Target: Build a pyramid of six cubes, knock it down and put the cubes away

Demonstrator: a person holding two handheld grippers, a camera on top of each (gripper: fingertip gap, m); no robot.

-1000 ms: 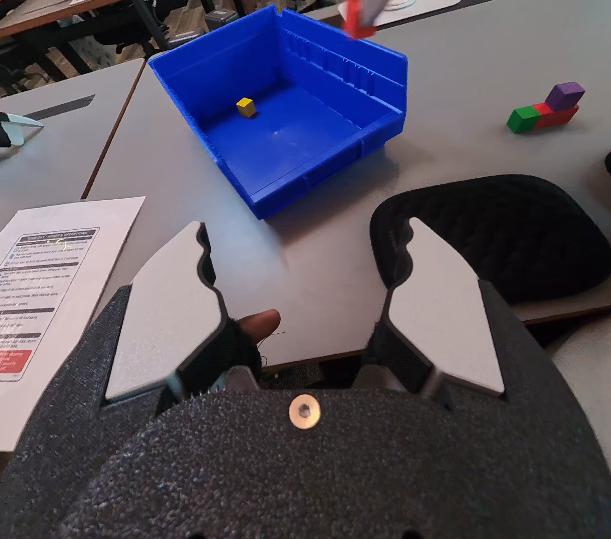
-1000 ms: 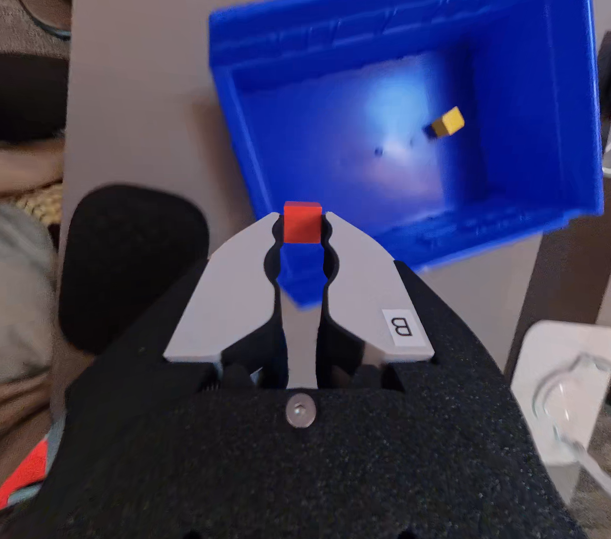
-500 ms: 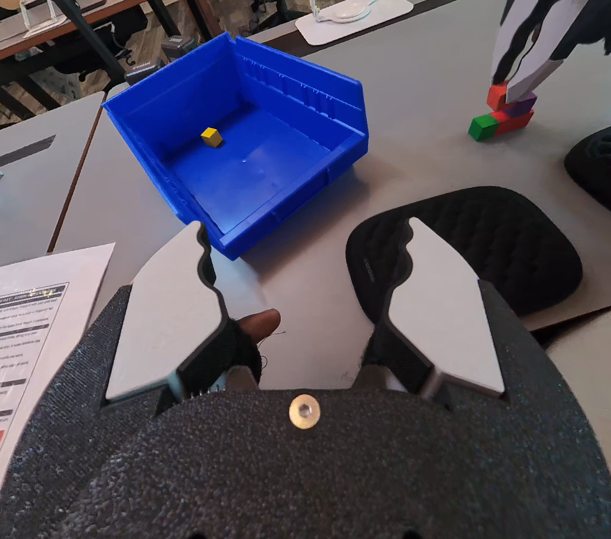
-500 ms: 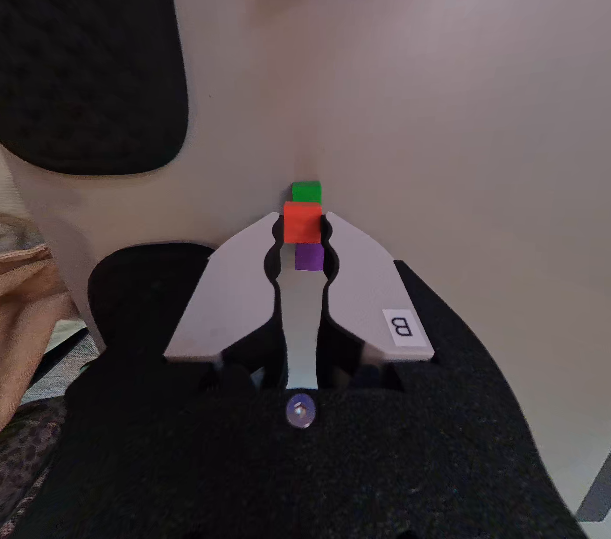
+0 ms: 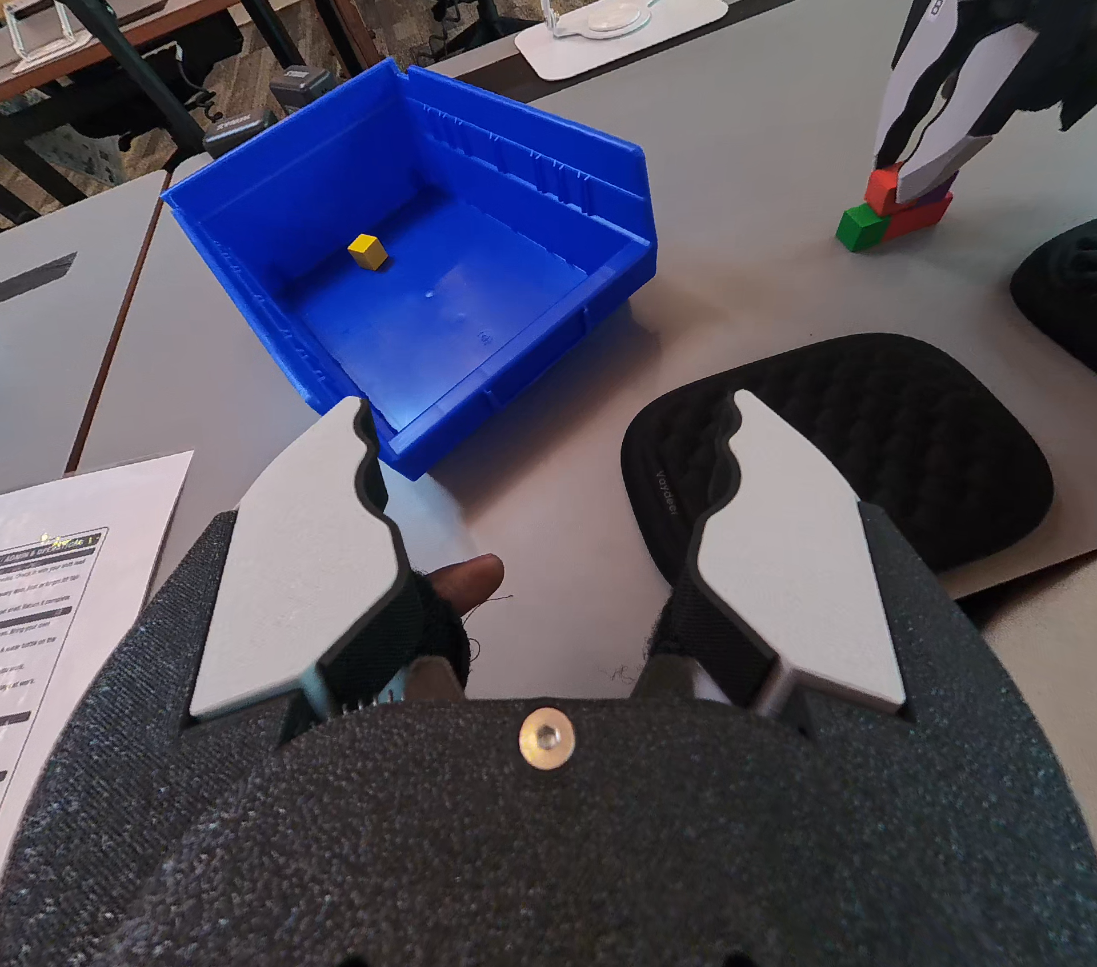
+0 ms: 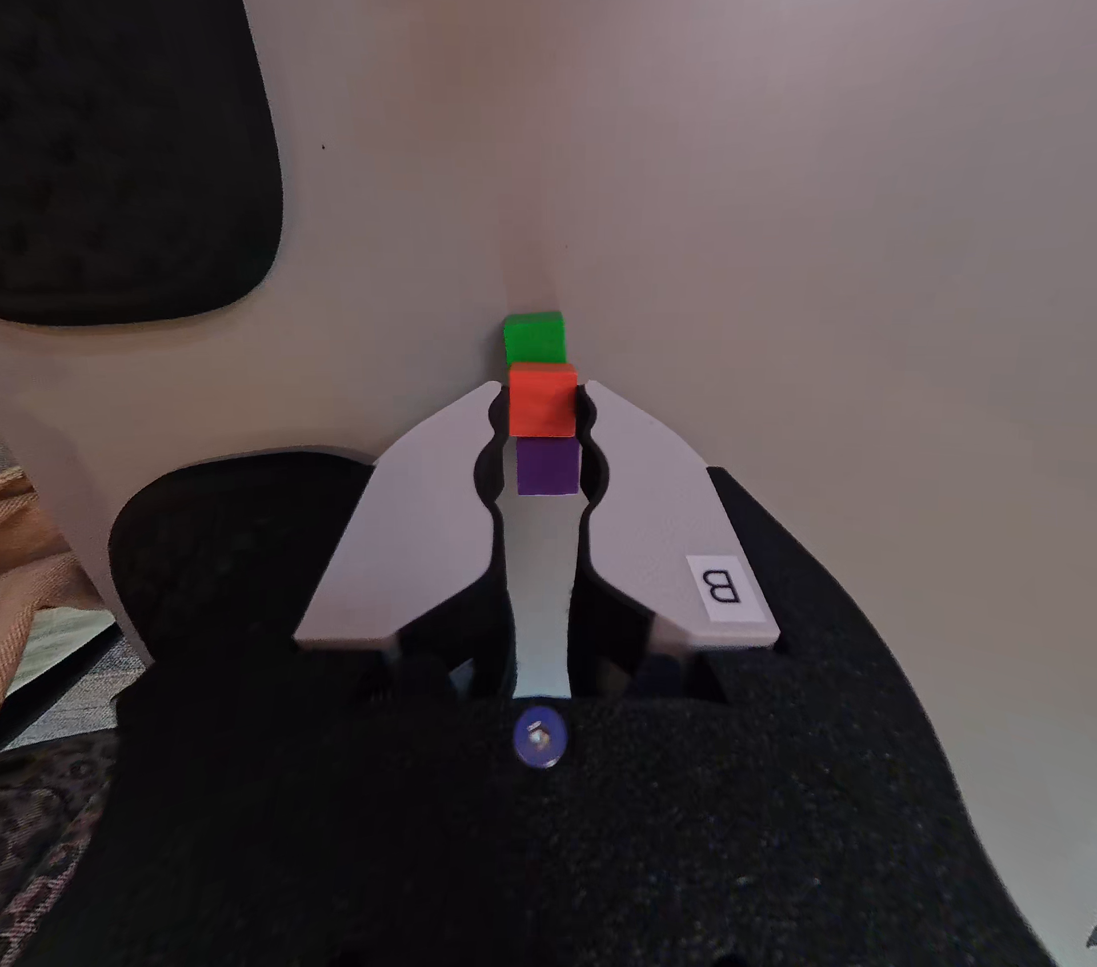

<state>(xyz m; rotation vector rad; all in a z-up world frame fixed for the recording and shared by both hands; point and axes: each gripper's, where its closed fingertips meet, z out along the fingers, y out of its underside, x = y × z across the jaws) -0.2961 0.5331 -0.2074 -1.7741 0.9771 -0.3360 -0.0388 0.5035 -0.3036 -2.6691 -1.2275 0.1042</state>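
Observation:
My right gripper [image 6: 543, 389] is shut on a red cube [image 6: 543, 398]. It holds the cube on the second level of a small stack, over a green cube [image 6: 533, 336] and beside a purple cube [image 6: 547, 465]. In the left wrist view the right gripper [image 5: 896, 173] stands at the far right with the red cube [image 5: 883, 188] above the green cube [image 5: 861, 226] and a red base cube [image 5: 920, 220]. A blue bin [image 5: 534, 155] holds one yellow cube [image 5: 368, 251]. My left gripper [image 5: 547, 400] is open and empty, just short of the bin's front corner.
A black pad [image 5: 861, 452] lies right of my left gripper and another black pad [image 5: 1062, 297] at the right edge. A printed sheet [image 5: 71, 553] lies at the left. A white stand base [image 5: 623, 30] sits behind the bin. Desks and chairs stand beyond the table.
My right gripper carried the red cube from over the blue bin to the stack at the right and lowered it beside the purple cube. My left gripper stayed open and shifted slightly.

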